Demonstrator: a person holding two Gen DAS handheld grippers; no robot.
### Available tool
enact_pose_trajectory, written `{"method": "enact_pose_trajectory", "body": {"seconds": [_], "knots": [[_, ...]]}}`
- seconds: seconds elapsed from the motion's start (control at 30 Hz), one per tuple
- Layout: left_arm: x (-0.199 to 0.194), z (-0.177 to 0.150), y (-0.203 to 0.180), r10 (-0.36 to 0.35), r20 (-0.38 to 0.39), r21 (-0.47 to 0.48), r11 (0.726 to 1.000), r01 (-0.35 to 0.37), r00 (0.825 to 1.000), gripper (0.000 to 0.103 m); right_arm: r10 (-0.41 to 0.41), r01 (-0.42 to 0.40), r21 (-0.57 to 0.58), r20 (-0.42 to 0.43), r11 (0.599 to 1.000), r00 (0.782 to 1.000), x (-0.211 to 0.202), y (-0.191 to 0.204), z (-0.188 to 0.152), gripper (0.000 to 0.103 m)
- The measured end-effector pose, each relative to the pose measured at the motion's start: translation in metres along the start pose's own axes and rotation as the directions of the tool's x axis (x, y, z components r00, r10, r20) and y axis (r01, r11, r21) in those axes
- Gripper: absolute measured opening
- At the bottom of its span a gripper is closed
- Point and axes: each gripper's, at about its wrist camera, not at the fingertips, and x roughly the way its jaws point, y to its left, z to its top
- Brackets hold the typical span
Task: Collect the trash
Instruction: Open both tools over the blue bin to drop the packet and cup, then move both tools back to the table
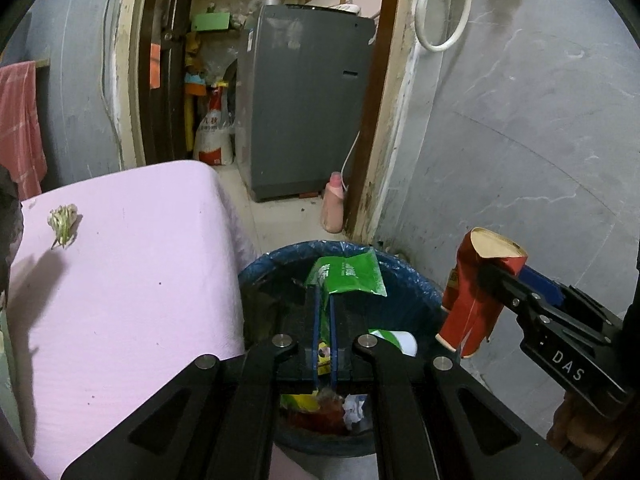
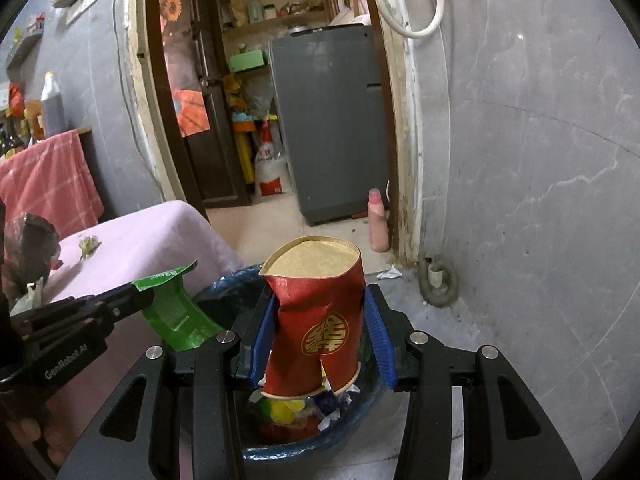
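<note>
Both tongs hover above the trash bin [image 1: 412,280], each one clenched on a piece of trash. Left of the left tongs [image 1: 325,304] lies the table with the pink cloth [image 1: 132,280], and on it, well apart from the tongs, rests a small bunch of vegetable scraps [image 1: 63,222]. The bin with its blue bag stands directly under both tongs and already holds mixed rubbish. The right tongs [image 2: 320,320] squeeze a red paper cup [image 2: 316,328] at its middle; the cup is upside down, dented and split at the rim. I judge it light and soft, so a grip at the waist is enough but crushes it more. The left tongs pinch a green wrapper [image 1: 348,274] by its lower part. It looks thin, limp and perhaps slippery, so holding it by a flat edge seems best.
</note>
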Motion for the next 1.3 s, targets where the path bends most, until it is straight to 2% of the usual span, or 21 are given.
{"method": "enact_pose_trajectory", "body": {"seconds": [0.17, 0.23, 0.27, 0.3, 0.47, 0.57, 0.63, 0.67, 0.73, 0.8, 0.9, 1.07, 1.3], "knots": [[-0.001, 0.001, 0.002, -0.007, -0.001, -0.016, 1.000, 0.007, 1.000, 0.008, 0.014, -0.014, 0.014, -0.005, 1.000, 1.000, 0.004, -0.002, -0.002, 0.043], [-0.003, 0.002, 0.003, -0.014, 0.001, -0.026, 1.000, 0.014, 1.000, 0.018, 0.015, -0.015, 0.017, -0.001, 1.000, 1.000, 0.003, -0.002, -0.002, 0.048], [-0.004, 0.002, 0.005, -0.017, 0.003, -0.034, 0.999, 0.017, 1.000, 0.029, 0.018, -0.018, 0.020, -0.001, 1.000, 1.000, 0.003, -0.002, -0.002, 0.049], [-0.007, 0.002, 0.007, -0.016, 0.010, -0.043, 0.999, 0.017, 1.000, 0.033, 0.022, -0.022, 0.023, -0.001, 0.999, 1.000, 0.004, -0.003, -0.001, 0.049], [-0.024, 0.007, 0.014, -0.022, 0.051, -0.081, 0.996, 0.026, 0.998, 0.035, 0.021, -0.022, 0.027, 0.026, 0.999, 0.999, -0.005, -0.003, 0.004, 0.054], [-0.041, 0.011, 0.020, -0.008, 0.100, -0.099, 0.995, 0.018, 0.995, 0.048, 0.019, -0.021, 0.021, 0.070, 1.000, 0.997, -0.017, 0.001, 0.010, 0.057], [-0.053, 0.014, 0.022, 0.005, 0.134, -0.107, 0.994, 0.010, 0.991, 0.055, 0.016, -0.018, 0.014, 0.107, 1.000, 0.994, -0.027, 0.004, 0.015, 0.063], [-0.060, 0.015, 0.024, 0.014, 0.152, -0.108, 0.994, 0.003, 0.988, 0.059, 0.016, -0.018, 0.012, 0.123, 1.000, 0.992, -0.031, 0.006, 0.017, 0.069], [-0.075, 0.017, 0.026, 0.034, 0.190, -0.109, 0.994, -0.013, 0.981, 0.068, 0.018, -0.020, 0.007, 0.161, 1.000, 0.987, -0.041, 0.010, 0.022, 0.076], [-0.093, 0.018, 0.028, 0.059, 0.235, -0.109, 0.993, -0.034, 0.970, 0.082, 0.022, -0.022, -0.002, 0.195, 1.000, 0.981, -0.051, 0.015, 0.026, 0.080], [-0.118, 0.020, 0.030, 0.096, 0.302, -0.100, 0.993, -0.069, 0.949, 0.095, 0.027, -0.025, -0.013, 0.242, 1.000, 0.970, -0.065, 0.022, 0.030, 0.087], [-0.148, 0.017, 0.035, 0.149, 0.359, -0.099, 0.988, -0.121, 0.921, 0.100, 0.043, -0.040, -0.015, 0.310, 0.999, 0.950, -0.085, 0.035, 0.035, 0.103], [-0.188, 0.009, 0.053, 0.213, 0.417, -0.126, 0.976, -0.177, 0.884, 0.101, 0.079, -0.072, -0.033, 0.374, 0.997, 0.924, -0.107, 0.054, 0.034, 0.103]]}}
